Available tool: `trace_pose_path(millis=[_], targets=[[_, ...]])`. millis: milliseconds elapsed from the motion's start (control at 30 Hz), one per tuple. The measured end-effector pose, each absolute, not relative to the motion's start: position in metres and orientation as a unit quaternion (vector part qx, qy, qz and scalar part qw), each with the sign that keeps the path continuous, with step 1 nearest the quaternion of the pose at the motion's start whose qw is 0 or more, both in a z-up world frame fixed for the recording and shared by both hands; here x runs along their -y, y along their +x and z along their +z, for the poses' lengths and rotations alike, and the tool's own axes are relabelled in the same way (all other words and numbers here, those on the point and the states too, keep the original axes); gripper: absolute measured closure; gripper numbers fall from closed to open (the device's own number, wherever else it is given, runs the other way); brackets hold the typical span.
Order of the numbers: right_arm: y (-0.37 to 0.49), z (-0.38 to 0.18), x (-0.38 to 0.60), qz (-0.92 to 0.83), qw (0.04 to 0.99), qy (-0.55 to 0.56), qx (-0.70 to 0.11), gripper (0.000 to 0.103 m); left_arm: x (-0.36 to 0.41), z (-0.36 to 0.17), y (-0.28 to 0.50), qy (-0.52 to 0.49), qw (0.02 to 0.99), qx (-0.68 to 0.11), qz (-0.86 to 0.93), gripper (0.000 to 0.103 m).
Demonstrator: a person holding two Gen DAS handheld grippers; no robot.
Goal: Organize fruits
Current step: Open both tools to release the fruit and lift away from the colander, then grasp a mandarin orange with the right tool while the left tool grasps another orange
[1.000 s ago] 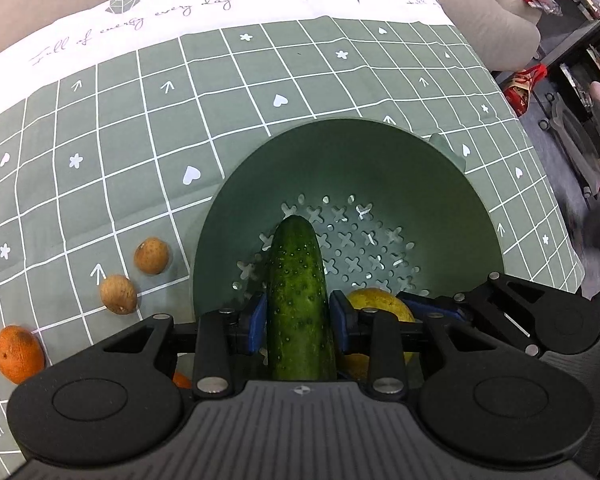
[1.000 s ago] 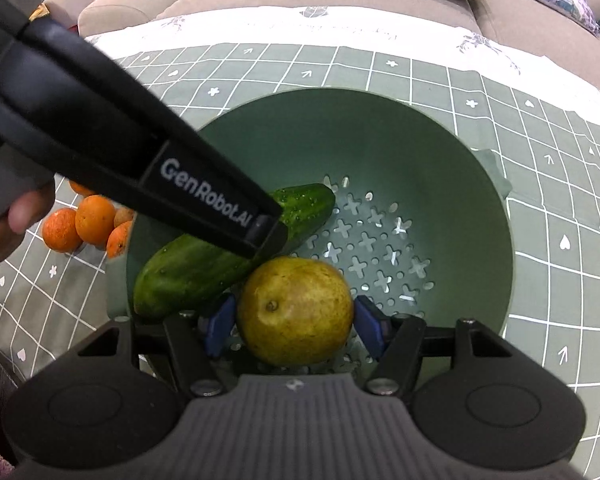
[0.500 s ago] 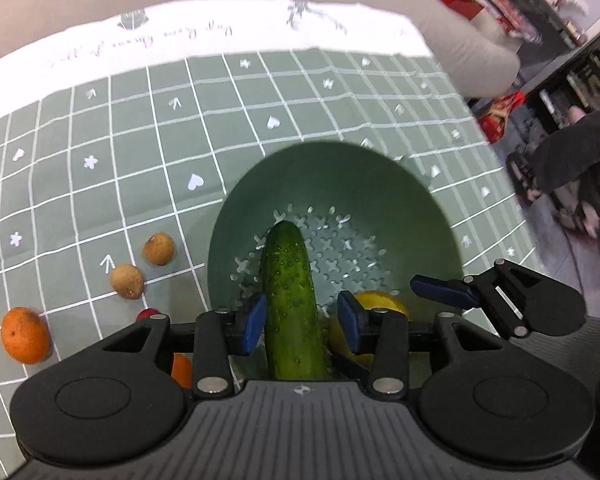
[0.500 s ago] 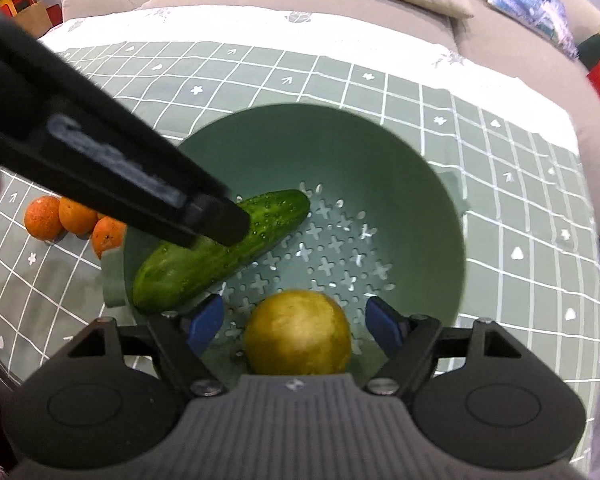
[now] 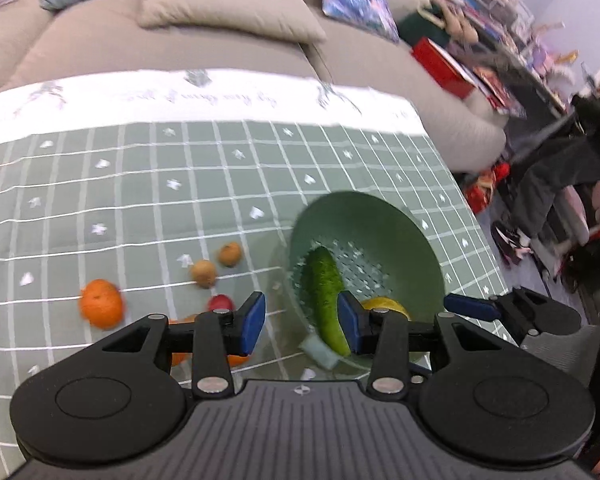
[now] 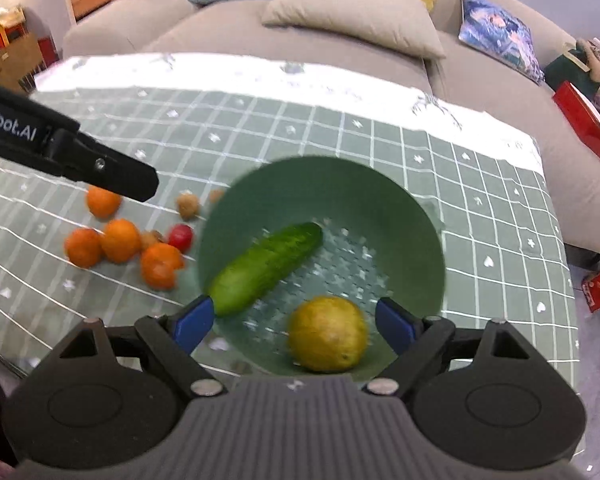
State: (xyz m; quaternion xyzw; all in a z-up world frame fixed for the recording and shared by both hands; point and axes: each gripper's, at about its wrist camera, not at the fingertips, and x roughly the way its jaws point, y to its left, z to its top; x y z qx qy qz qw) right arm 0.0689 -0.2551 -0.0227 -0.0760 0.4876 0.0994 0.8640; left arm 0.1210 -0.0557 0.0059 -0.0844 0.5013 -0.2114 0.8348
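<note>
Both grippers have let go and pulled back since the earlier frames; cucumber and lemon were clamped then, now free in the bowl.

Left wrist view: left gripper wide open, holding nothing, raised near the bowl's left side. Long green bumpy cucumber lies in the round green plastic colander bowl, yellow round lemon near it, partly hidden by the right finger. Left of the bowl on the cloth: orange tangerine, two small brown round fruits, small red fruit.

Right wrist view: right gripper also wide open, empty, above the bowl's near edge. Cucumber lies diagonally, lemon at the near side. Tangerine cluster and red fruit sit left of the bowl.

Step, as judged: drop-off done, retreat. Next likely calls for the left gripper to swing left and down over a tangerine, jaws open.

Surface: green grid-pattern tablecloth with white far border. Room: beige sofa with cushions far, clutter at right.
</note>
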Motion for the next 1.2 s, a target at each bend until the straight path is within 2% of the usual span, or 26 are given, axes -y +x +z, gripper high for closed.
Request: trace_pose_path(millis=[467,567,633,700,733,1200], targets=[[0.028,-0.017,0.197,0.135,0.903,0.01,-0.408,0.019,-0.021,-0.004,0.058,-0.081,0.882,-0.438,-0.154,0.054],[0.02,-0.02,0.184,0.146,0.909,0.006,-0.391,0.026,-0.03,-0.014,0.048,-0.08,0.886,-0.434,-0.143,0.054],[0.016,-0.023,0.175,0.155,0.911,-0.001,-0.383,0.027,-0.033,-0.021,0.045,-0.079,0.888,-0.432,-0.139,0.054],[0.012,-0.026,0.167,0.165,0.911,-0.01,-0.377,0.037,-0.035,-0.028,0.042,-0.077,0.886,-0.435,-0.137,0.054],[0.011,-0.028,0.165,0.17,0.911,-0.015,-0.375,0.039,-0.035,-0.032,0.042,-0.074,0.886,-0.438,-0.135,0.054],[0.034,-0.084,0.132,0.148,0.894,-0.075,-0.416,0.051,-0.029,-0.07,0.055,-0.04,0.882,-0.457,-0.103,0.05]])
